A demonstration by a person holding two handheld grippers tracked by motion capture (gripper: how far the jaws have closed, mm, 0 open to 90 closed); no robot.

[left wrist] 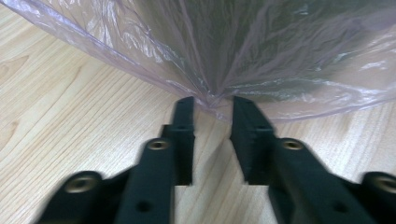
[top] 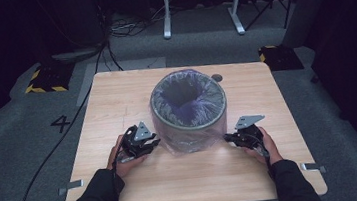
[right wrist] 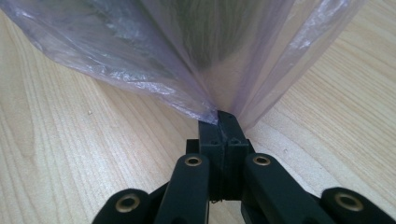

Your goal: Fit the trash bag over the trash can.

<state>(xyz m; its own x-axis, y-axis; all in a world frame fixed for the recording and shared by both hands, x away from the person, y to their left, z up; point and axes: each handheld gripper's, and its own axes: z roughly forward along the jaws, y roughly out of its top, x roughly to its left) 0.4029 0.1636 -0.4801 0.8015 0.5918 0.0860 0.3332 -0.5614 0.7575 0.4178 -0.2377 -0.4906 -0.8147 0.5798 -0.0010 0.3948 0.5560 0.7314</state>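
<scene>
A round grey bin (top: 189, 110) stands mid-table, lined with a thin translucent purple bag (top: 186, 99) that is folded over its rim and hangs down its sides. My left gripper (top: 152, 144) sits at the bin's lower left. Its jaws stand apart, open, and a gathered fold of the bag (left wrist: 215, 95) reaches the gap between its fingertips (left wrist: 212, 101). At the bin's lower right, my right gripper (top: 229, 137) is shut on a pinched fold of the bag (right wrist: 224, 70), the film fanning out from its closed tips (right wrist: 218, 117).
The wooden table (top: 116, 97) has bare room in front of and beside the bin. A small dark round mark (top: 217, 78) lies behind the bin. Metal clips (top: 71, 186) sit at the table's front corners. Cables (top: 47, 159) run over the grey floor.
</scene>
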